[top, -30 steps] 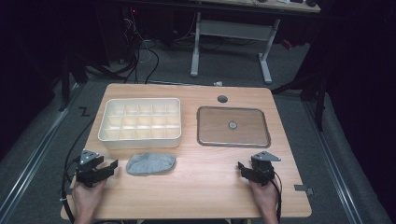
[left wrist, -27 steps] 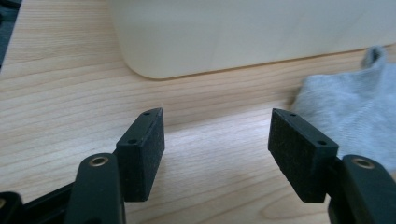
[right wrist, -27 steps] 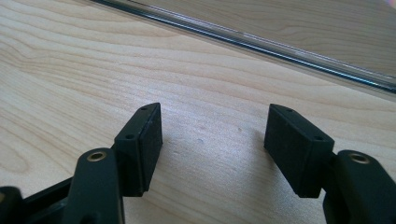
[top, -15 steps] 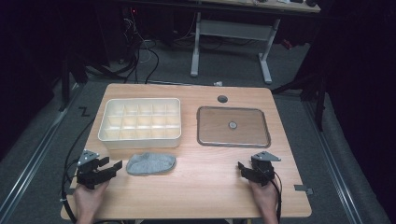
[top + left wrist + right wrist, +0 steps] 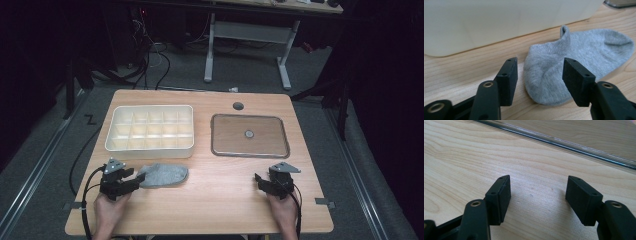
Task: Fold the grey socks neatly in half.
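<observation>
The grey sock (image 5: 574,62) lay flat on the counter (image 5: 225,200) beside the white box (image 5: 150,127). The left gripper (image 5: 539,75) was placed at its heel end, jaws just closing, nothing squeezed. The right gripper (image 5: 537,195) was kept open.

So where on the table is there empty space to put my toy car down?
The biggest bare patch is the front middle of the table, between the grey sock and the right gripper. A narrower strip runs between the white divided box and the clear lid. It is crowded at front left, where the left gripper is at the sock, just below the box.
</observation>
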`<state>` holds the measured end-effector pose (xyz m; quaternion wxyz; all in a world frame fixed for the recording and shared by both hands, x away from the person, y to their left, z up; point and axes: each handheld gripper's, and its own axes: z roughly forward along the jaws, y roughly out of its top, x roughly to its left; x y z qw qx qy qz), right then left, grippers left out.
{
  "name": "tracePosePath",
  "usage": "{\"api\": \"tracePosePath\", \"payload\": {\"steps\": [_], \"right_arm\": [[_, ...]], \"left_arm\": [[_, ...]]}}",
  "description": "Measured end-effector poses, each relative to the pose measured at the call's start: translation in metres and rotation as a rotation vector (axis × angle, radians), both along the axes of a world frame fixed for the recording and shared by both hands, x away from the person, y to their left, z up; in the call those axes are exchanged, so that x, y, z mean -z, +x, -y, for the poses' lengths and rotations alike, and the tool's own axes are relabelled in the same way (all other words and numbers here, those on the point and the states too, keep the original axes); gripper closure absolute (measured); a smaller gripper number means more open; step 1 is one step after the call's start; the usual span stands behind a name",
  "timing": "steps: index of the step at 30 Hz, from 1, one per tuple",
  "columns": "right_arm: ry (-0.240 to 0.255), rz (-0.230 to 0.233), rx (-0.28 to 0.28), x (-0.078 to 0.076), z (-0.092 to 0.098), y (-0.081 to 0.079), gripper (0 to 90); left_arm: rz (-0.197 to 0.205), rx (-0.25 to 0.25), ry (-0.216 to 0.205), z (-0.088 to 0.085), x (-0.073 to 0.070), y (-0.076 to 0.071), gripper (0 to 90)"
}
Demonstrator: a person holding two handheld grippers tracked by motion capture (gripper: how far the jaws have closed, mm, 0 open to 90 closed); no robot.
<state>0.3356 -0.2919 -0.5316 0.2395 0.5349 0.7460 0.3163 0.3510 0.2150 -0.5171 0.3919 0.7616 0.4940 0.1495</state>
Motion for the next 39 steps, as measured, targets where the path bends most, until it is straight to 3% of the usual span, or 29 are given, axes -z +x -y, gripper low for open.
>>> {"api": "tracePosePath", "payload": {"steps": [5,14,39], "right_arm": [[0.0,0.0,0.0,0.0,0.0,0.0,37.3],[-0.001,0.0,0.002,0.0,0.0,0.0,37.3],[0.0,0.0,0.003,0.0,0.0,0.0,37.1]], "left_arm": [[-0.014,0.011,0.008,0.005,0.005,0.004,48.7],[-0.018,0.043,0.061,0.017,0.008,0.004,49.6],[-0.03,0.077,0.043,0.045,0.012,0.003,49.1]]}}
